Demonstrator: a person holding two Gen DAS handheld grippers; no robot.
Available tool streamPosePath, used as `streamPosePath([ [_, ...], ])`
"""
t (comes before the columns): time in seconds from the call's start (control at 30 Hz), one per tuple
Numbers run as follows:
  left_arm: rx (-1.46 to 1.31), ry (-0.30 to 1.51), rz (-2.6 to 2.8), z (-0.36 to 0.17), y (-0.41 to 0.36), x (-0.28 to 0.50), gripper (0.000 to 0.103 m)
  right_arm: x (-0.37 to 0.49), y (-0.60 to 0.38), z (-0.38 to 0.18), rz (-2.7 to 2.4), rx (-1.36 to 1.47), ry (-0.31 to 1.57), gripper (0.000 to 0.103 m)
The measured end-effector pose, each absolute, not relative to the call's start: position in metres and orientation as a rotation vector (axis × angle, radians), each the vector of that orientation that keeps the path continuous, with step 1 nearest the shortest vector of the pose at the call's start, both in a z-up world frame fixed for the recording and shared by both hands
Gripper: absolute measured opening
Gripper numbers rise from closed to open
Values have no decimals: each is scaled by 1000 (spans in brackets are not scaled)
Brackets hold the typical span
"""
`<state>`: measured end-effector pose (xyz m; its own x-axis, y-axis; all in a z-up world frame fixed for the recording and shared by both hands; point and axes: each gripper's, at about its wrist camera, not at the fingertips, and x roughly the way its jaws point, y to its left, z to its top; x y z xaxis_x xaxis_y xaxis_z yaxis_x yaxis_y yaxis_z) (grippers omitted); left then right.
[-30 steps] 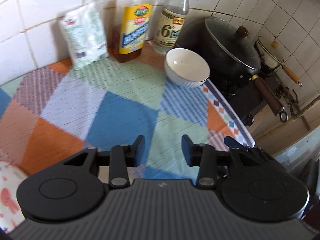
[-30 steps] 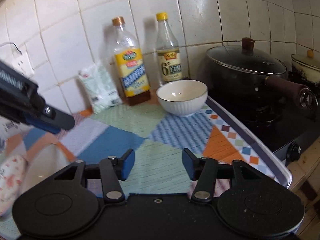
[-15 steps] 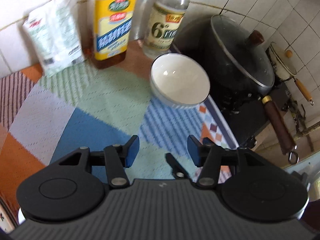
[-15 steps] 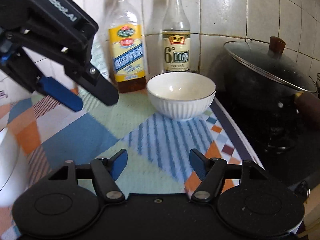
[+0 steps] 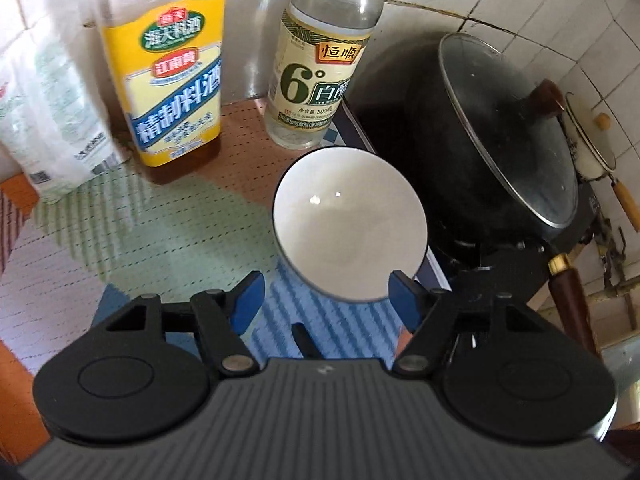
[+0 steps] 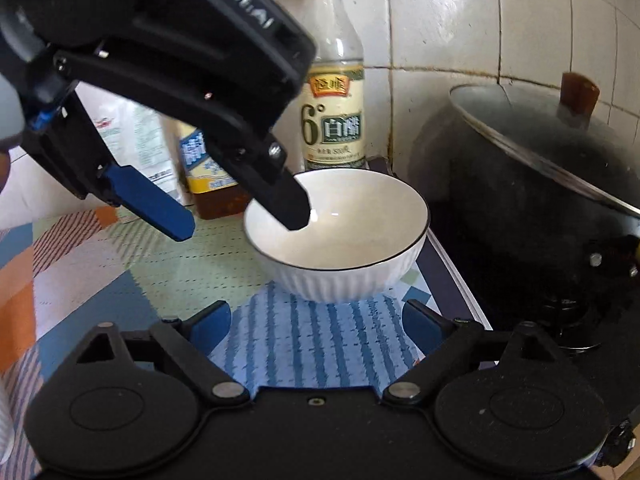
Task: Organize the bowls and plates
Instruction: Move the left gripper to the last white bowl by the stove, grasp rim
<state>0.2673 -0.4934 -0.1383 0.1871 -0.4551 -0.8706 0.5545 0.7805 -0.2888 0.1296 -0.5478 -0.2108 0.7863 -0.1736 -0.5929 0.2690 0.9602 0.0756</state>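
Note:
A white ribbed bowl (image 5: 350,228) stands upright on the patterned mat, next to the stove; it also shows in the right wrist view (image 6: 340,236). My left gripper (image 5: 326,300) is open and hangs over the bowl's left rim; in the right wrist view (image 6: 240,220) one finger sits over the bowl's inside, the other outside to the left. My right gripper (image 6: 316,326) is open and empty, just in front of the bowl. No plates are in view.
A yellow-labelled cooking wine bottle (image 5: 172,80), a vinegar bottle (image 5: 320,64) and a white bag (image 5: 48,120) stand along the tiled wall behind the bowl. A black lidded wok (image 5: 500,140) sits on the stove at the right. The patterned mat (image 6: 100,272) covers the counter.
Both grippers have moved forward toward the bowl and opened wider. The left gripper has come down over the bowl's left rim.

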Motion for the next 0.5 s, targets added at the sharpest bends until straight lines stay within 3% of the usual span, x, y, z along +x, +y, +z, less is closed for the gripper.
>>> streamPosePath([
  [0.3,188,1223,-647,-174,-516,291,67,156,-558,-217,-246,132,631,95],
  [0.33,189,1217,-645,-177,-516,293,64,159,-560,-217,-247,135,629,95],
  [0.4,204,1228,-671,-179,-516,294,36,164,-562,-219,-259,144,643,95],
  [0.5,185,1206,-676,-180,-515,292,26,167,-559,-218,-283,147,650,95],
])
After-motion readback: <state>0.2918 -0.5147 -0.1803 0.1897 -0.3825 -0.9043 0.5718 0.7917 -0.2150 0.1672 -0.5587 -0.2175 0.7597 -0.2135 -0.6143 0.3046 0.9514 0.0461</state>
